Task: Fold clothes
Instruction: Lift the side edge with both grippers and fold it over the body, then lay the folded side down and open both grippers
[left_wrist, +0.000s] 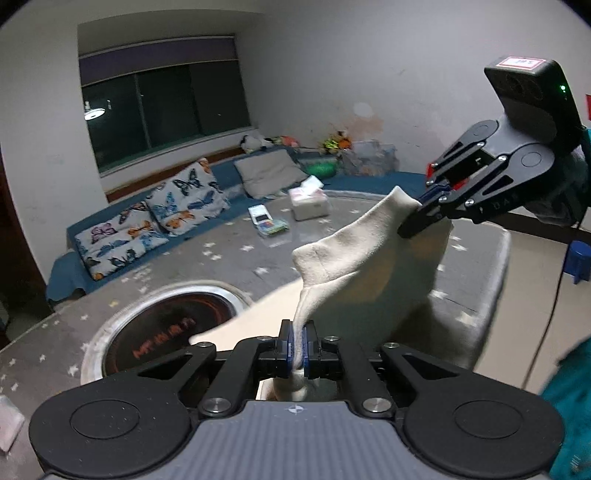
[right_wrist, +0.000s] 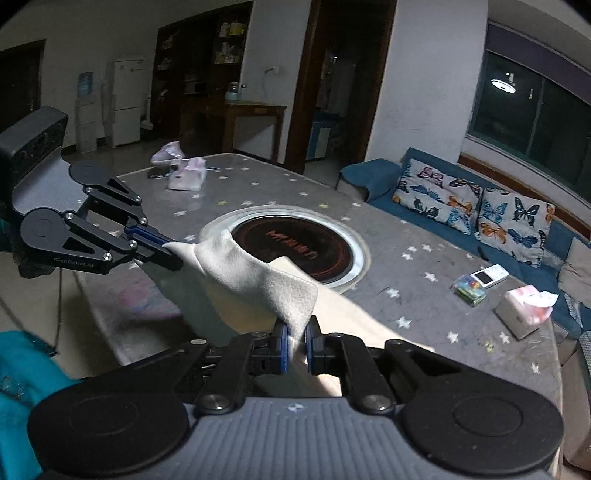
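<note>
A cream garment (left_wrist: 373, 273) — soft, light and limp, sagging between its pinched edges — hangs just above the grey star-print counter (left_wrist: 229, 258), with the left gripper (left_wrist: 297, 345) and right gripper (right_wrist: 295, 341) each clamped on its hem.

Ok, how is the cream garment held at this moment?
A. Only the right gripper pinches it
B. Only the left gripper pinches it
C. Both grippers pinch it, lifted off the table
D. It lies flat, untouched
C: the left gripper and the right gripper each clamp an edge of the cream garment, which hangs above the table.
</note>
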